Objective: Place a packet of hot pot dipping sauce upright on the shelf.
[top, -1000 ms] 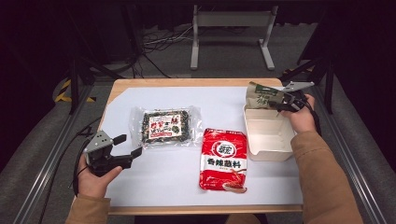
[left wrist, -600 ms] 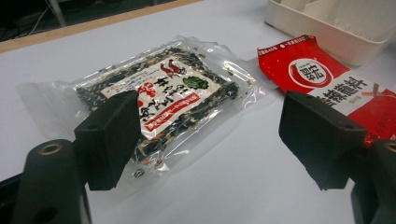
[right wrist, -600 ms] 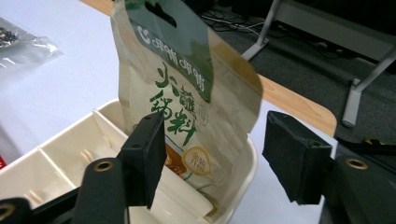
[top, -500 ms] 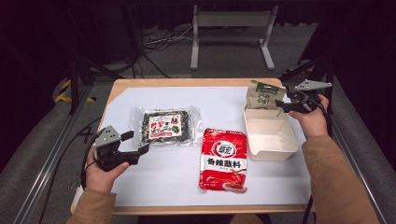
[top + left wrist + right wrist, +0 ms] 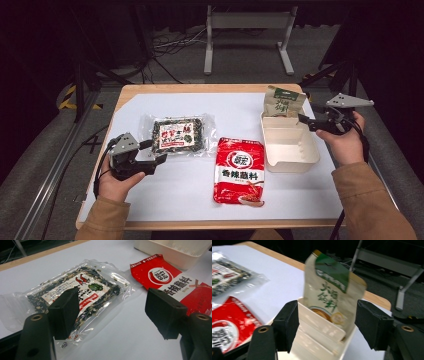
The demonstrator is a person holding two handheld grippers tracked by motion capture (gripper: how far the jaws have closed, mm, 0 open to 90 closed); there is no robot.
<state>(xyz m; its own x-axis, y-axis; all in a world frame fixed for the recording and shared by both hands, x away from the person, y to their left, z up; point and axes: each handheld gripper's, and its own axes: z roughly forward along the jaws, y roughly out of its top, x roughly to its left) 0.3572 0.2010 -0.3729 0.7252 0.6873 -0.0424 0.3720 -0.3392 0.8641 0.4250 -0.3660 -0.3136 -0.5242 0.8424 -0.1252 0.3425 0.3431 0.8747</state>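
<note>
The right gripper (image 5: 306,120) is hanging with its jaws spread, having just been opening, nothing between them. At its nine o'clock, the green-and-tan seasoning pouch (image 5: 283,102) is standing upright in the far end of the white divided tray (image 5: 290,150). The left gripper (image 5: 157,152), spread and just narrowing, is holding nothing; the clear dried-vegetable packet (image 5: 177,134) is lying at its one o'clock.

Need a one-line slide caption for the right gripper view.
Open right gripper facing green-and-cream pouch standing in cream tray.

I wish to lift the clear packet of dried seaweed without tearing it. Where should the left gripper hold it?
Grip the flat clear border of the seaweed packet at the corner nearest the left gripper, coming in low from that side; it lies flat, and the middle is bulky.
</note>
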